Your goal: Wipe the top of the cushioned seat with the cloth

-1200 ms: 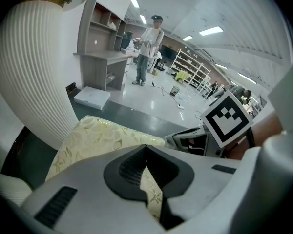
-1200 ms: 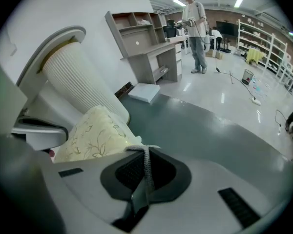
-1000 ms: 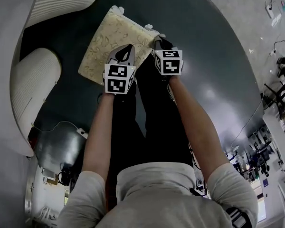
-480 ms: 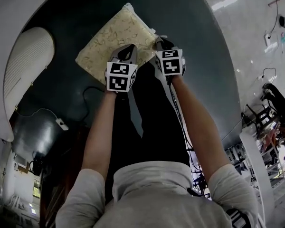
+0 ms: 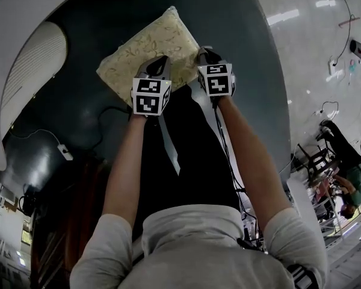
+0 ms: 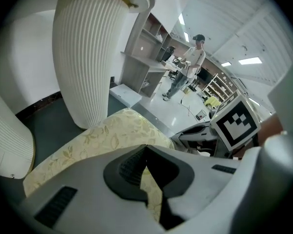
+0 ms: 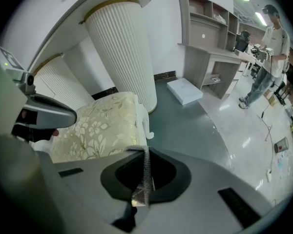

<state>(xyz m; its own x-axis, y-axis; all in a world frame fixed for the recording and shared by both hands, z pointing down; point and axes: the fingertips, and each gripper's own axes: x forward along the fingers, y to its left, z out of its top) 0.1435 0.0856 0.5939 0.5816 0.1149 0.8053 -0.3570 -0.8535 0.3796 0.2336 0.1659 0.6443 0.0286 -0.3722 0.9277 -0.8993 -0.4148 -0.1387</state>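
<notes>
The cushioned seat (image 5: 145, 48), pale yellow with a leaf pattern, stands on dark flooring ahead of me. My left gripper (image 5: 159, 62) hovers over its near edge, jaws shut with nothing between them; in the left gripper view the gripper (image 6: 145, 148) points across the seat (image 6: 107, 133). My right gripper (image 5: 203, 54) is at the seat's near right corner. In the right gripper view the gripper (image 7: 144, 152) is shut on a thin grey mesh cloth (image 7: 142, 182), which runs down between the jaws, with the seat (image 7: 95, 126) just beyond and to the left.
Tall white ribbed columns (image 6: 90, 52) (image 7: 122, 48) stand close behind the seat. A white box (image 7: 184, 90) lies on the floor by a desk with shelves (image 7: 210, 52). A person (image 6: 188, 65) stands far off. A cable (image 5: 99, 116) trails left of my legs.
The head view has swung, so the seat looks turned and the room shifts. Both grippers keep their place at the seat's near edge, jaws unchanged.
</notes>
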